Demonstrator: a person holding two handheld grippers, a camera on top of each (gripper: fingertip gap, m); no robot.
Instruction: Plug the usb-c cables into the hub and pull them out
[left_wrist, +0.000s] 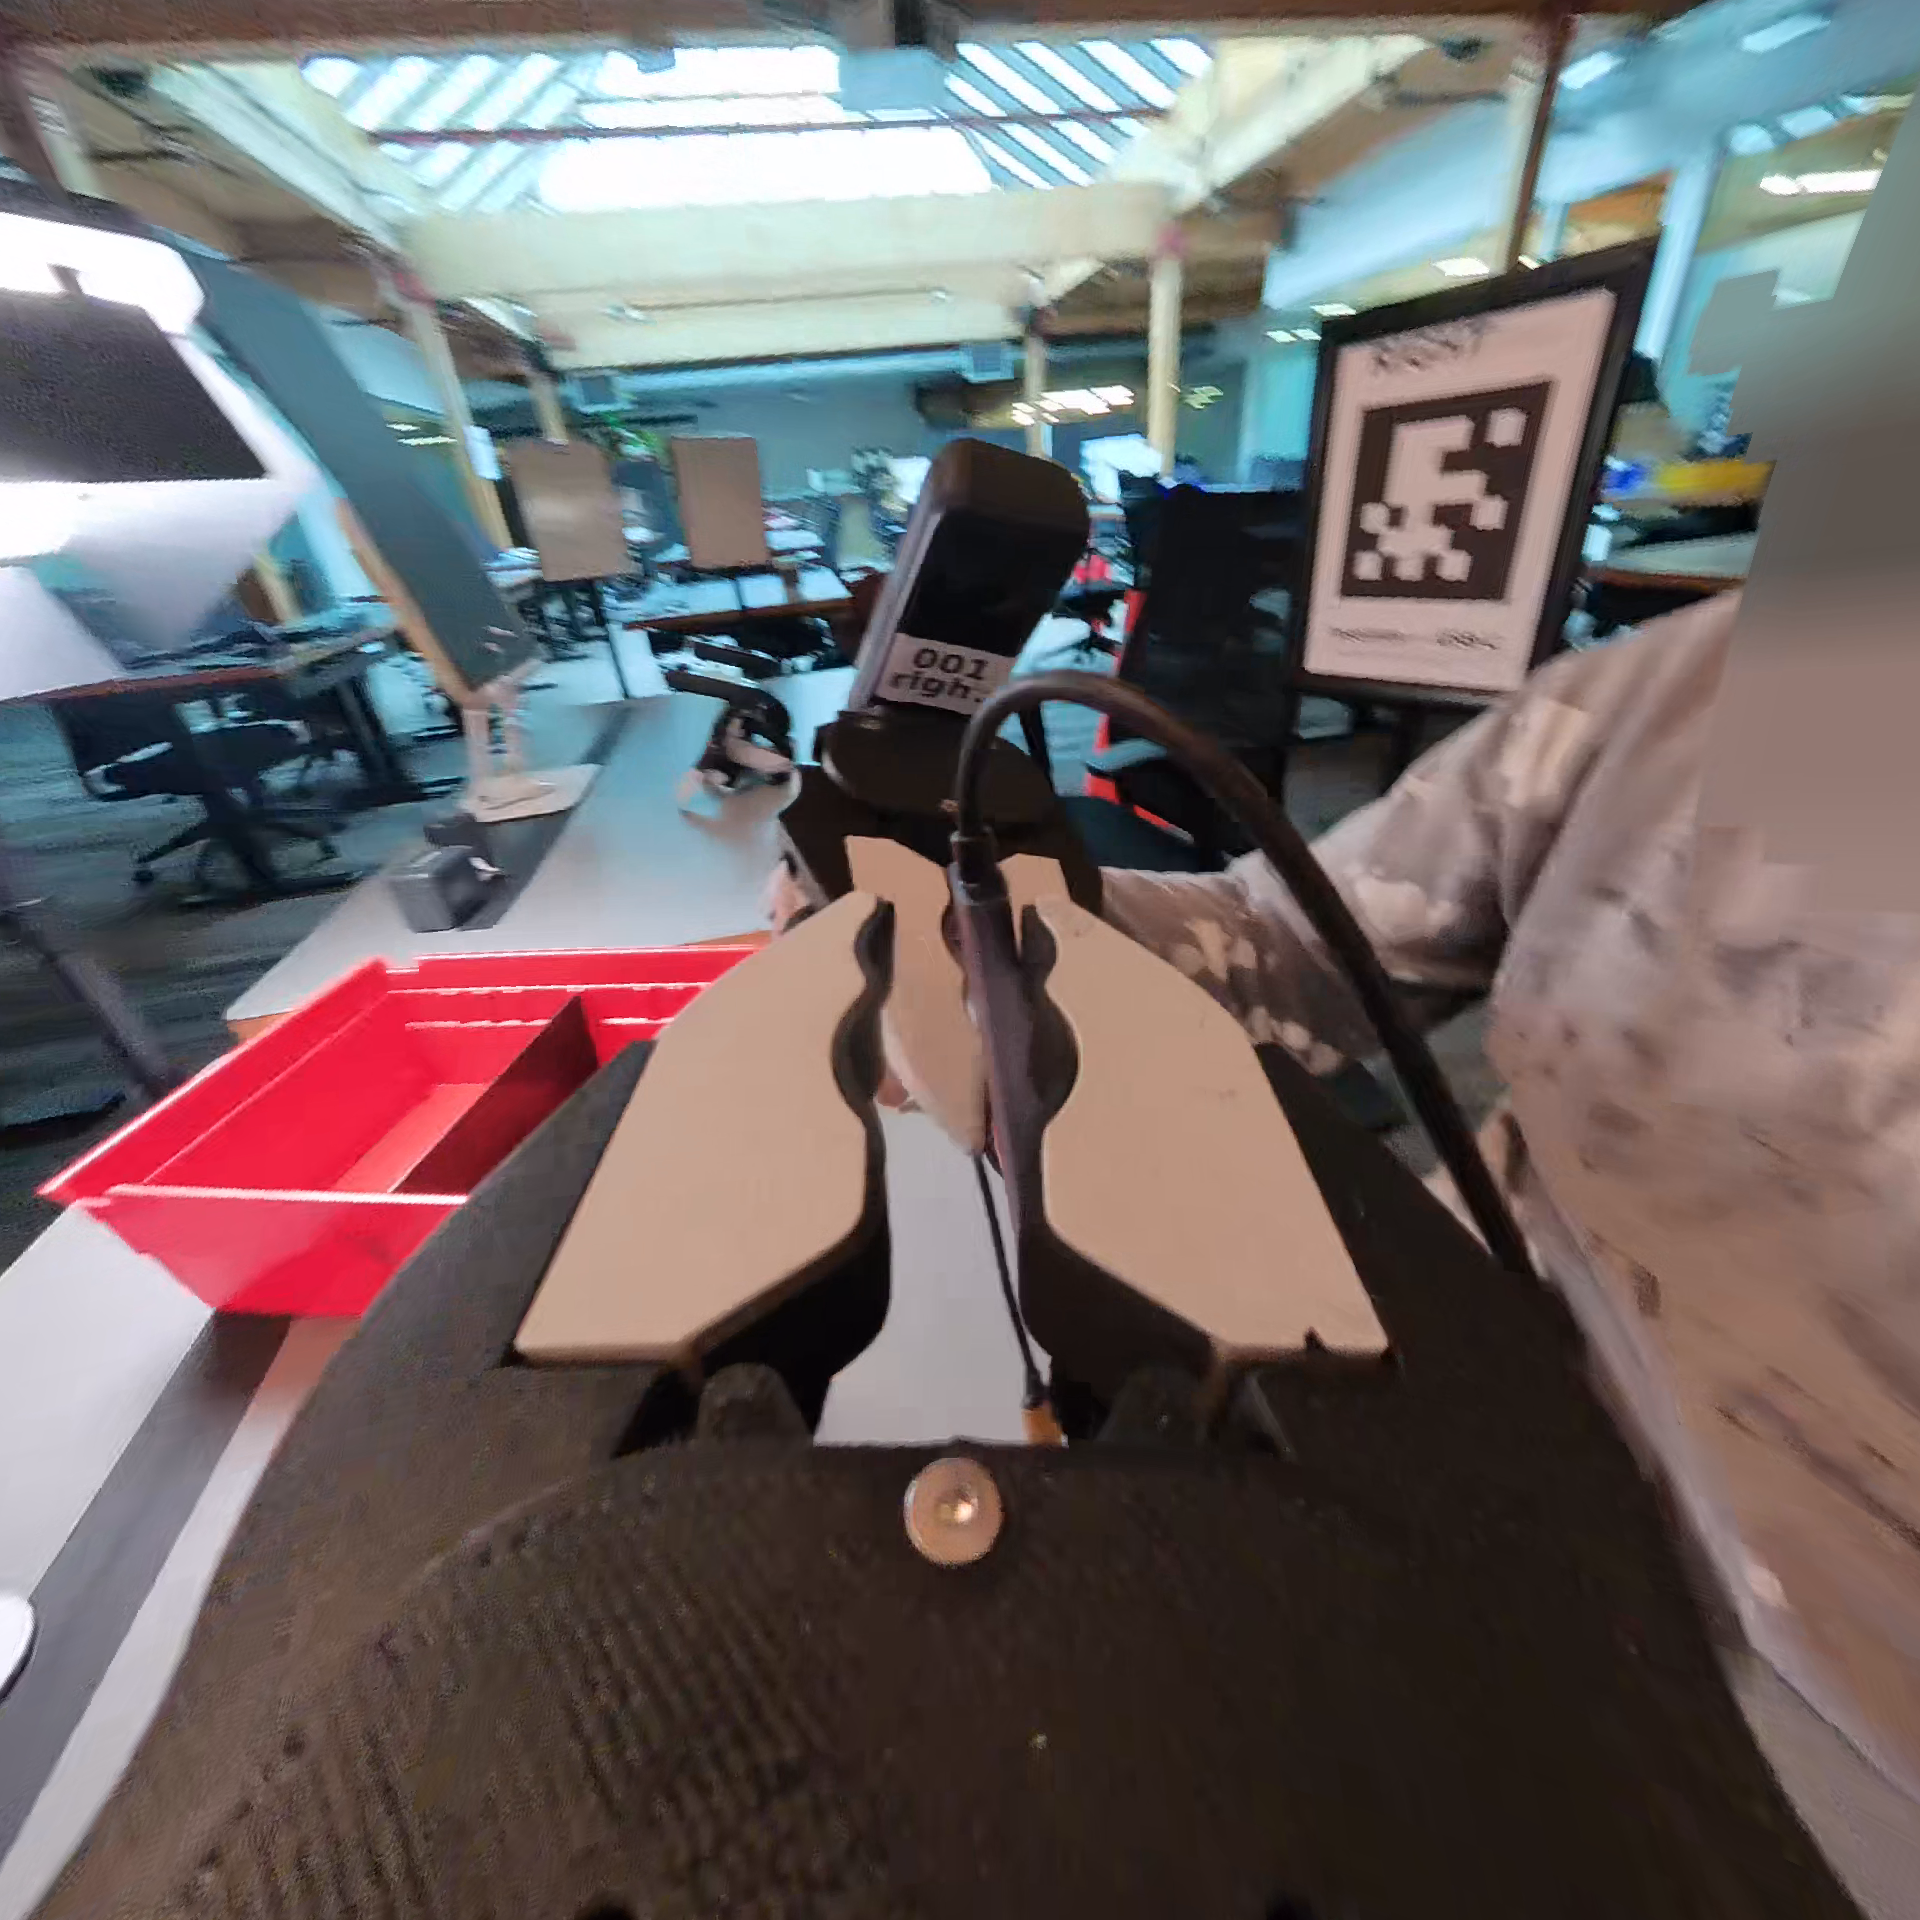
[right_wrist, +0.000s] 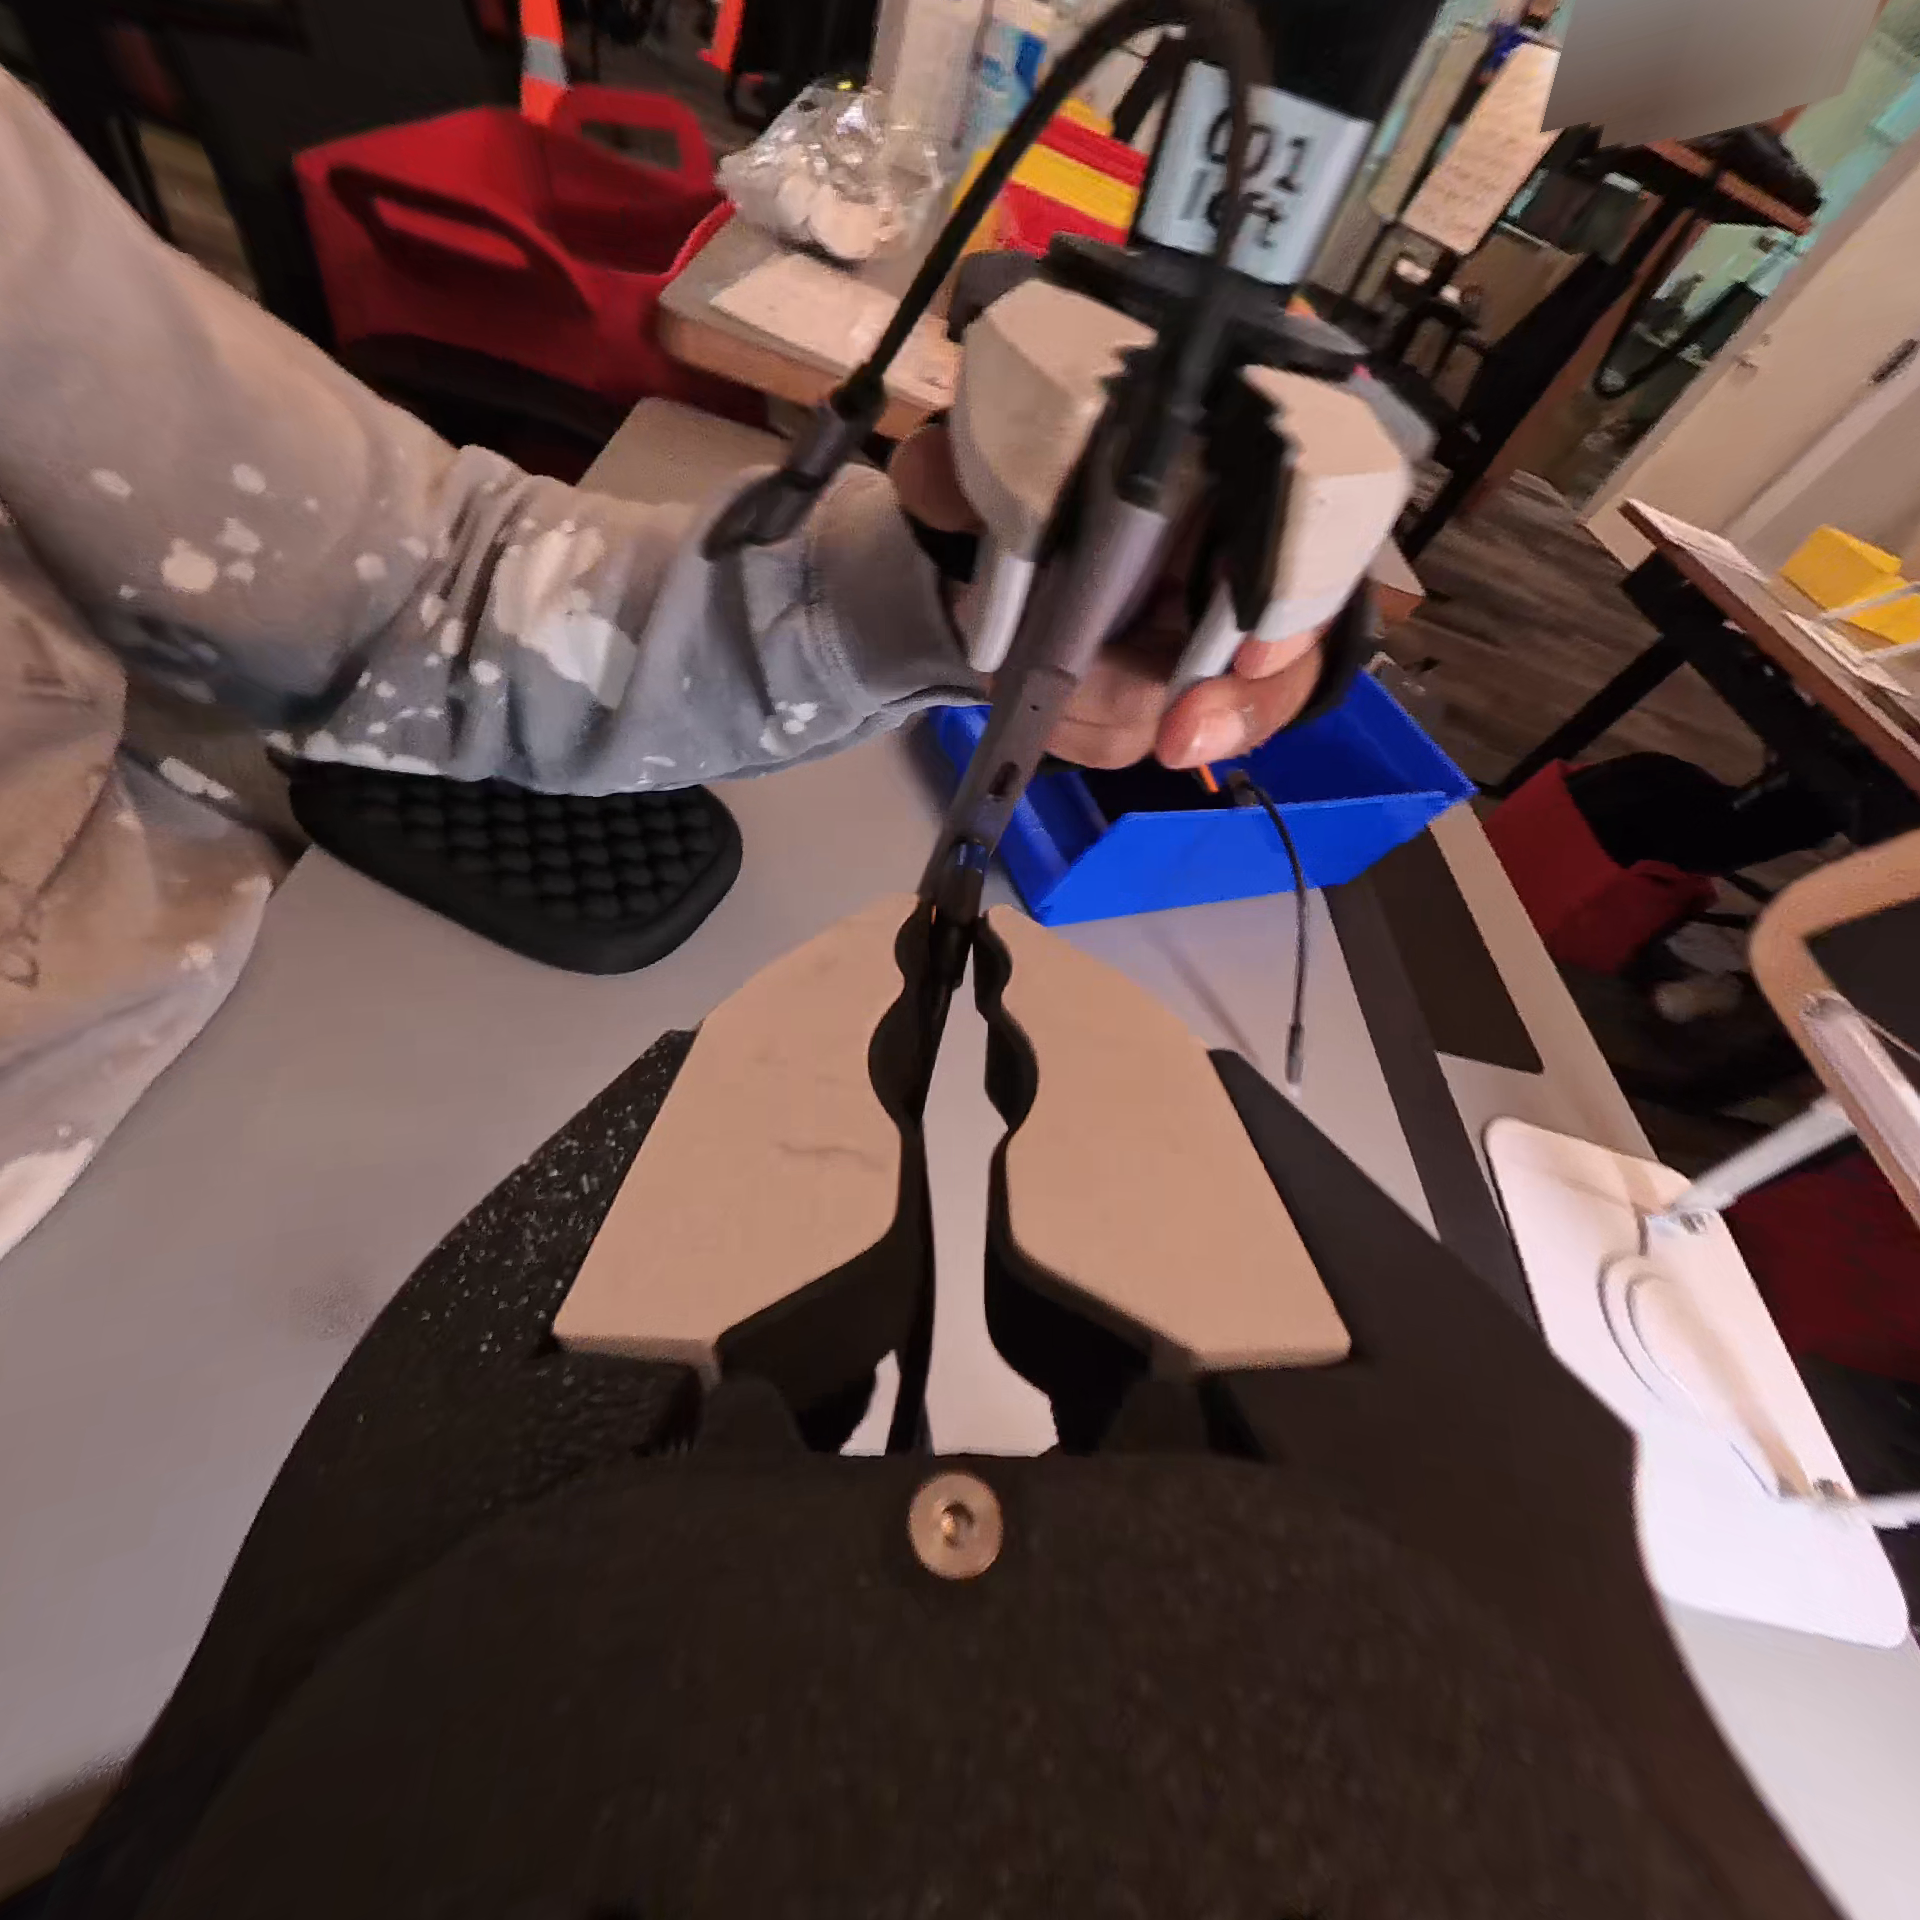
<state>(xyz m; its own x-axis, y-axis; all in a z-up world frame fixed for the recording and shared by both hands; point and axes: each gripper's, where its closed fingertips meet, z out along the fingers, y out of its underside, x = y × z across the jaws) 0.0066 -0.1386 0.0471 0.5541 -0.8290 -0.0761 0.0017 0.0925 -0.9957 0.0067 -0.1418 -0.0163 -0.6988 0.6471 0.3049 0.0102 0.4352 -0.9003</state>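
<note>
In the right wrist view my right gripper (right_wrist: 953, 925) is shut on the black plug of a usb-c cable (right_wrist: 961, 873). The plug's tip meets the lower end of the slim grey hub (right_wrist: 1070, 613). I cannot tell how deep it sits. My left gripper (right_wrist: 1107, 634) faces me and is shut on the hub's upper part. The hub's own black lead (right_wrist: 831, 436) loops up and over. In the left wrist view my left gripper (left_wrist: 958, 920) holds the dark hub (left_wrist: 1003, 997) edge-on, with the right gripper (left_wrist: 961, 883) just beyond.
A blue bin (right_wrist: 1247, 852) stands on the grey table (right_wrist: 416, 1091), with a black cable (right_wrist: 1297, 956) hanging over its rim. A black padded rest (right_wrist: 520, 862) lies at the left. A red bin (left_wrist: 343, 1122) is left of my left gripper. A white stand base (right_wrist: 1662, 1351) is at the right. The tips of one gripper are about 6 centimetres away from the tips of the other.
</note>
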